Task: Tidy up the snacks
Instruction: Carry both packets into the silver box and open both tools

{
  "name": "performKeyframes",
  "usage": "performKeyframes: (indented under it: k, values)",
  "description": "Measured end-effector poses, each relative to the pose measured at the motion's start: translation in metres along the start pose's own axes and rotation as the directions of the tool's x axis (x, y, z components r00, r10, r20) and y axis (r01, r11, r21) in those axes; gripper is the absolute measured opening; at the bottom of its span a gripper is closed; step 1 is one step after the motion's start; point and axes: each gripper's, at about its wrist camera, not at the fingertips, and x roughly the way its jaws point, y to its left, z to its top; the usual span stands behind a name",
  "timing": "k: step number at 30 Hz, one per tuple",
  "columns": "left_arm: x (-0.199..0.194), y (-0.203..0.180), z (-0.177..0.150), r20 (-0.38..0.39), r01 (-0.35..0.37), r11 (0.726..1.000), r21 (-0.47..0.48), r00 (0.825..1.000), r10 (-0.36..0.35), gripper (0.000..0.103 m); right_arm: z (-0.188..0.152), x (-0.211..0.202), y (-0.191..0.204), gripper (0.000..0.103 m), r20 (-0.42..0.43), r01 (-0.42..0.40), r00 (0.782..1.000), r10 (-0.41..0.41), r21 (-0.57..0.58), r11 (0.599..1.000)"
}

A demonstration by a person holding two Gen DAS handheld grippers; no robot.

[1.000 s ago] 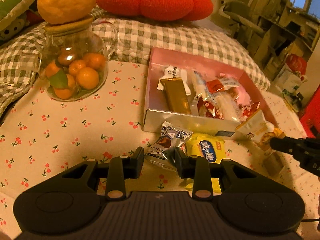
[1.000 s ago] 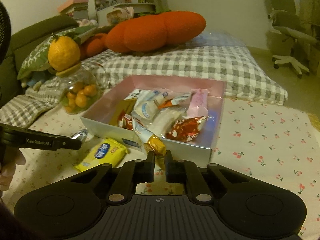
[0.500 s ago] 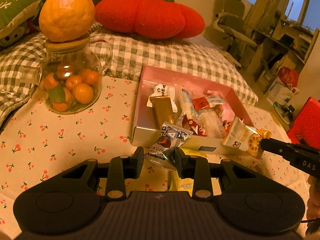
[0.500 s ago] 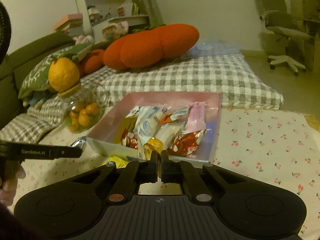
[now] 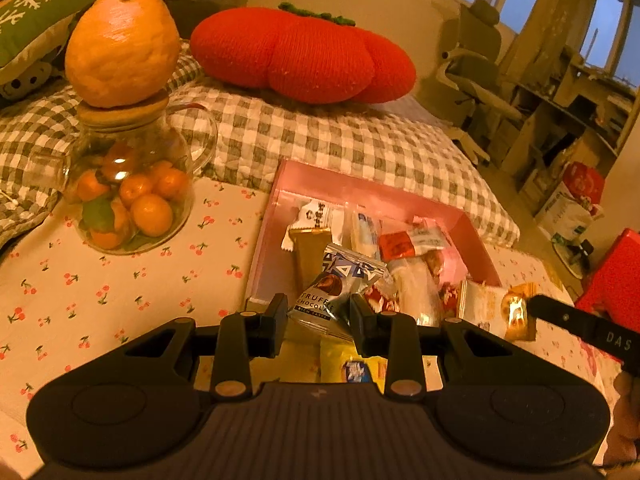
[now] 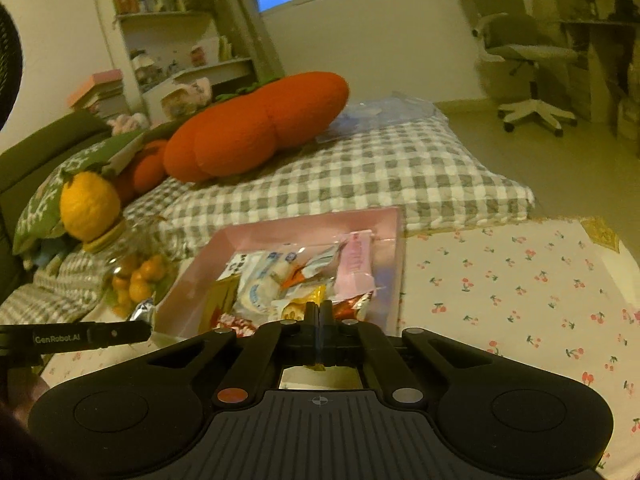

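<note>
My left gripper (image 5: 319,322) is shut on a silver truffle chocolate packet (image 5: 340,294), held above the near edge of the pink box (image 5: 360,190). The box holds several wrapped snacks. A yellow snack packet (image 5: 352,366) lies on the cloth below the left fingers. My right gripper (image 6: 319,312) is shut on a gold-and-white snack packet (image 6: 298,307), held over the box's near side; in the left wrist view that packet (image 5: 496,310) hangs from the right gripper's tip (image 5: 534,307). In the right wrist view the left gripper's tip (image 6: 146,330) carries the silver packet (image 6: 142,308).
A glass jar of small oranges (image 5: 128,196) with a large citrus on its lid (image 5: 122,50) stands left of the box on the cherry-print cloth (image 5: 120,280). Behind lie a checked cushion (image 5: 320,136) and a red pumpkin pillow (image 5: 304,60). An office chair (image 6: 520,56) stands far right.
Both grippers rose with their packets and moved over the box's near edge. The right jaws closed fully on the gold-and-white packet and the gripper rolled.
</note>
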Motion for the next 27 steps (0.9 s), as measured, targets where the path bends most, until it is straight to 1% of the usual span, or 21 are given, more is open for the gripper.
performKeyframes:
  k: [3,11,12,14,15,16,17,18,19,21,22,24,26,27]
  values:
    - [0.006,-0.003,0.003,0.01,-0.002,1.0,-0.013,1.0,0.002,0.03,0.001,0.004,-0.003,0.0,-0.001,0.011,1.0,-0.011,0.018,1.0]
    - [0.022,-0.013,0.001,0.03,-0.055,0.998,0.013,0.998,0.054,0.03,0.001,0.015,-0.012,0.0,-0.016,0.028,0.999,-0.027,0.069,0.997]
    - [0.023,-0.012,0.001,0.03,-0.058,0.998,0.013,0.998,0.057,0.03,0.0,0.016,-0.012,0.001,-0.022,0.027,0.999,-0.026,0.067,0.997]
    - [0.026,-0.012,0.0,0.032,-0.072,0.997,0.012,0.997,0.072,0.034,-0.001,0.019,-0.011,0.008,-0.035,0.032,0.999,-0.03,0.06,0.998]
    - [0.025,-0.012,0.0,0.038,-0.085,0.996,0.009,0.996,0.085,0.037,-0.002,0.019,-0.012,0.009,-0.036,0.04,0.999,-0.037,0.06,0.997]
    - [0.025,-0.011,-0.001,0.043,-0.089,0.996,0.006,0.995,0.089,0.043,-0.002,0.02,-0.012,0.014,-0.047,0.043,0.998,-0.04,0.06,0.997]
    - [0.024,-0.01,-0.001,0.043,-0.086,0.996,0.003,0.995,0.086,0.046,-0.002,0.021,-0.012,0.02,-0.056,0.042,0.998,-0.039,0.065,0.997]
    - [0.023,-0.01,0.0,0.044,-0.084,0.996,0.003,0.996,0.084,0.048,-0.002,0.02,-0.013,0.033,-0.056,0.042,0.998,-0.038,0.073,0.996]
    - [0.022,-0.01,0.0,0.044,-0.084,0.996,0.004,0.996,0.083,0.05,-0.002,0.018,-0.014,0.042,-0.049,0.042,0.998,-0.038,0.082,0.996]
    - [0.021,-0.01,0.0,0.045,-0.088,0.996,0.005,0.995,0.087,0.055,-0.001,0.016,-0.017,0.049,-0.04,0.042,0.998,-0.038,0.099,0.994]
    - [0.021,-0.01,0.0,0.042,-0.086,0.996,0.006,0.995,0.086,0.059,0.0,0.016,-0.018,0.051,-0.04,0.038,0.999,-0.034,0.11,0.993]
    - [0.02,-0.011,-0.001,0.034,-0.088,0.996,0.012,0.996,0.088,0.061,0.001,0.013,-0.02,0.054,-0.045,0.028,0.999,-0.022,0.133,0.991]
    - [0.018,-0.013,-0.002,0.024,-0.091,0.996,0.026,0.996,0.09,0.067,0.002,0.01,-0.019,0.06,-0.045,0.021,0.999,-0.015,0.134,0.991]
    - [0.017,-0.014,-0.002,0.021,-0.093,0.995,0.033,0.996,0.092,0.069,0.002,0.008,-0.019,0.066,-0.045,0.019,0.999,-0.014,0.125,0.992]
